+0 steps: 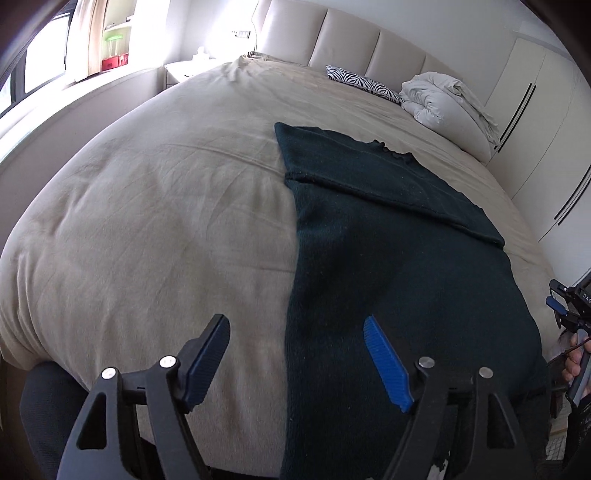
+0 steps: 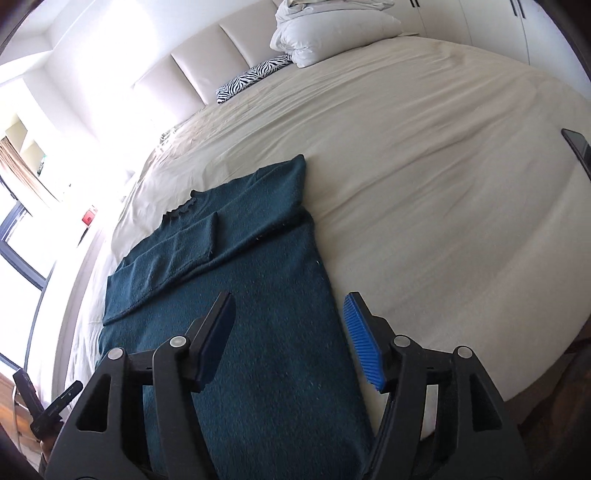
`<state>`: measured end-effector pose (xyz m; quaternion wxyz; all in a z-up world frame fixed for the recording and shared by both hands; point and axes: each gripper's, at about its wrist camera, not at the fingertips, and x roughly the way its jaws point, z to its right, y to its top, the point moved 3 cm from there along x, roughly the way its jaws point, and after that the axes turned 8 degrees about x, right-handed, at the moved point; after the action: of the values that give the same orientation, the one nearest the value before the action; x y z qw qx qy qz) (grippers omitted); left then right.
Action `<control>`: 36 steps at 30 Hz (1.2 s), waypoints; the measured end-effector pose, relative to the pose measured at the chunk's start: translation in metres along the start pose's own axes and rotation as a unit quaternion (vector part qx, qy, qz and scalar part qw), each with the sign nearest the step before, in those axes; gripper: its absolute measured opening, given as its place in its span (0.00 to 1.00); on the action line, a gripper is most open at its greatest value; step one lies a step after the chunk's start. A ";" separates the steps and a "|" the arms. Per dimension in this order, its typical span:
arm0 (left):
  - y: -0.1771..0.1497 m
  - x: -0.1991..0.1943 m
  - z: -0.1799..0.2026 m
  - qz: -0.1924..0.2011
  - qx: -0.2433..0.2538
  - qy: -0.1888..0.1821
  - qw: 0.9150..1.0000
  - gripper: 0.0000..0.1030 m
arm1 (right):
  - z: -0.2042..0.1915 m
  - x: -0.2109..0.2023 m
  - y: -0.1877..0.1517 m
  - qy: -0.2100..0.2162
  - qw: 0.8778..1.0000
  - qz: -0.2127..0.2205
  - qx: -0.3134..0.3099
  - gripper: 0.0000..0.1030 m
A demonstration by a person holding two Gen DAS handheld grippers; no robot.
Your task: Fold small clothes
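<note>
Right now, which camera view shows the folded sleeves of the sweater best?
The right wrist view: the sweater is lit, with both sleeves crossed below the collar. The left wrist view shows it dark, only one sleeve edge clear.

Sweater [image 1: 399, 236] on bed [image 1: 155, 206], pillows [image 1: 439, 99] behind.

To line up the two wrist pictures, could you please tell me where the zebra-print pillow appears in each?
Left wrist: zebra-print pillow upper right of centre, just left of the white bundled duvet.
Right wrist: zebra-print pillow at upper centre, left of and below the duvet.
Shared landmark: dark teal sweater.
</note>
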<state>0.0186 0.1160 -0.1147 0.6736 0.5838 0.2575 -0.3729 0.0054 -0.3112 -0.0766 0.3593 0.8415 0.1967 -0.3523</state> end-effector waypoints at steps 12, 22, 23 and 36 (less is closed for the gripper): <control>-0.052 -0.006 0.004 -0.067 -0.015 -0.051 0.996 0.74 | 0.044 -0.042 -0.061 0.033 0.998 -0.046 0.004 0.58; -0.067 -0.003 0.002 -0.116 -0.020 -0.089 0.989 0.43 | 0.042 -0.051 -0.072 0.034 0.996 -0.083 -0.001 0.58; -0.070 -0.004 0.003 -0.121 -0.016 -0.089 0.989 0.43 | 0.044 -0.053 -0.073 0.031 0.996 -0.086 0.002 0.58; -0.082 -0.004 -0.003 -0.150 -0.014 -0.106 0.983 0.30 | 0.075 -0.060 -0.090 -0.043 0.984 -0.172 0.013 0.58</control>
<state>-0.0492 0.1169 -0.1608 0.6420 0.4860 0.2744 -0.5257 -0.1214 -0.3117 -0.1119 0.2909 0.7838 0.3182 -0.4469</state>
